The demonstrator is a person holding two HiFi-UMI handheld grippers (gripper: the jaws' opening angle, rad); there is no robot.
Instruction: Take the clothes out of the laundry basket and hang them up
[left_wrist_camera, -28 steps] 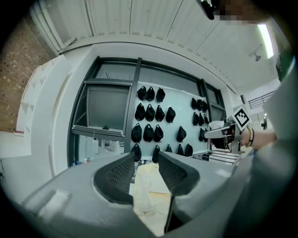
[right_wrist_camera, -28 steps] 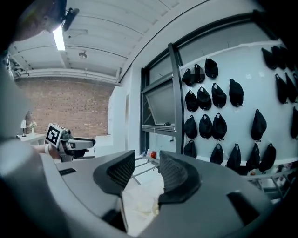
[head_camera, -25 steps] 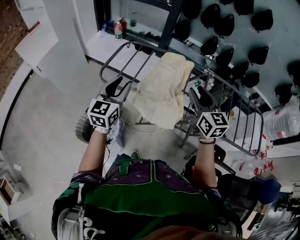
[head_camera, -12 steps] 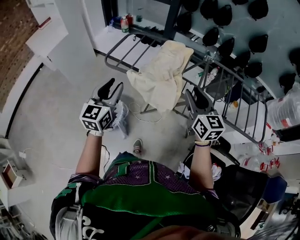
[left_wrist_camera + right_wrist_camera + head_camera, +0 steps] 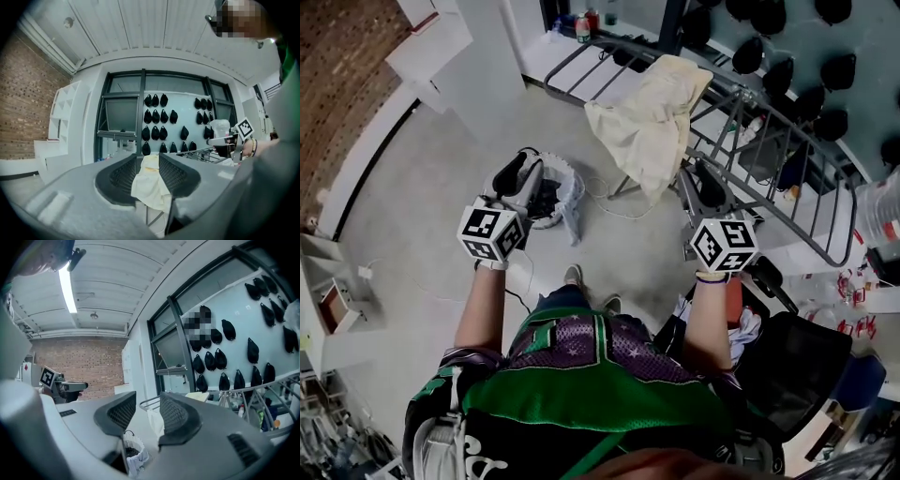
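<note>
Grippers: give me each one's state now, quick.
Left gripper: open, jaws just closed in slightly, nothing between them.
Right gripper: open, empty.

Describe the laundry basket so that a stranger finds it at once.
Find the metal drying rack with the cream cloth draped over it. On the floor left of it, in the head view, stands the laundry basket. It alone is round, white-lined, with dark clothes inside.
</note>
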